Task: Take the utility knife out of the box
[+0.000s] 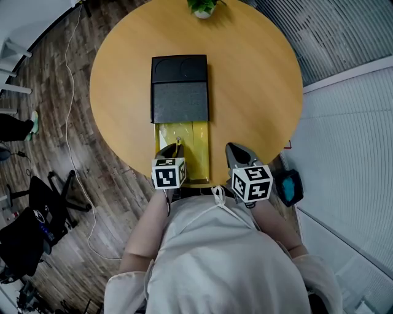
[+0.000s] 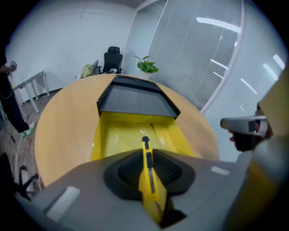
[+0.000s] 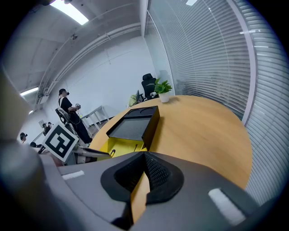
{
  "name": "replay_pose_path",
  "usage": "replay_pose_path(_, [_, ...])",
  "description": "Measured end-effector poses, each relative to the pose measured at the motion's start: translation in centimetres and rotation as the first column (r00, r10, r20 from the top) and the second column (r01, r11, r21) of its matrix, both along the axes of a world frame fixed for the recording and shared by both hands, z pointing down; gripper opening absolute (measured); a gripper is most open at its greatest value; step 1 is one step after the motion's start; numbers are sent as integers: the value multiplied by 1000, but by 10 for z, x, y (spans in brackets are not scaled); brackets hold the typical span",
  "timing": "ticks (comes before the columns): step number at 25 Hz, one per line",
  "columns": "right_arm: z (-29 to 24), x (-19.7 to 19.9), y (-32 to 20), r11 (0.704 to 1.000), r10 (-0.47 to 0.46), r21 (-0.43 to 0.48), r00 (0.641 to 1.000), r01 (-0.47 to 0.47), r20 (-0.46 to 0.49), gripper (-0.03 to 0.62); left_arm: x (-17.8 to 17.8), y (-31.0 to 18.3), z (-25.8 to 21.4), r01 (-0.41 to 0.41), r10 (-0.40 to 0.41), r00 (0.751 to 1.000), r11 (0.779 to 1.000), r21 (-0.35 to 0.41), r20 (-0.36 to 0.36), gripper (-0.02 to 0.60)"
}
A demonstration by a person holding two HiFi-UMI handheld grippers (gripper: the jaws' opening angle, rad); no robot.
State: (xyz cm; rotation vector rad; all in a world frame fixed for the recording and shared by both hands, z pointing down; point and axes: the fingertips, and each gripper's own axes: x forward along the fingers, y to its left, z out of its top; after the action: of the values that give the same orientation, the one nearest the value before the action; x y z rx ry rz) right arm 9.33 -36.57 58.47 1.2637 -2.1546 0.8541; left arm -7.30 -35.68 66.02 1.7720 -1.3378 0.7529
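Item: utility knife [image 2: 147, 168], yellow plastic body with a black slider strip along its upper edge, slim and straight. Location: lower centre of the head view, pinched in the left gripper [image 1: 174, 149] over the near end of the box's yellow inner tray [image 1: 198, 146]. It looks lifted off the tray floor but is not yet outside the tray walls. The left gripper's jaws are drawn partway in and press on the knife's two flat sides, with its nose pointing out toward the black sleeve [image 1: 180, 92], into which the far end of the tray runs. The right gripper [image 1: 237, 151] hangs at lower right of the head view, just beside the tray over the table's near edge, its jaw tips together with nothing between them. Setting: round wooden table [image 1: 258, 80], with a potted plant [image 1: 202, 7] at the top edge of the frame. Handling, as judged: light, rigid and smooth-sided, so likely to swivel or slip in a narrow pinch. Best held across the broad faces near mid-body, clear of the blade end. Whether the blade is out, I cannot tell. Nothing else of note shows in the tray.
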Motion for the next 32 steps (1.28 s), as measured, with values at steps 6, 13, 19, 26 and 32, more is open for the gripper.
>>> replay_pose_path(6, [-11,-8,-4,999,-19,31,1000,18,19,0,15,-23,-68,-17,21,1000,981,193,-22,67])
replay_pose_path(13, [-64,-21,-16,985,-13,175,999,5,45,0,27,-46,-180,-103,90,995,849,518,51,67])
replay_pose_path(19, [-129,-24,-38,942,-12,335,997,-16,80,0,16,-53,-245,-79,44,997,745,662,70,69])
replay_pose_path(26, [-177,-28,-45,890,-39,456,998,8,58,0,-2,-53,-282,-43,2,998,685,727,57,69])
replay_pose_path(32, [-181,-33,-41,886,-77,461,995,40,61,0,6,-47,-286,-73,24,997,680,730,77,69])
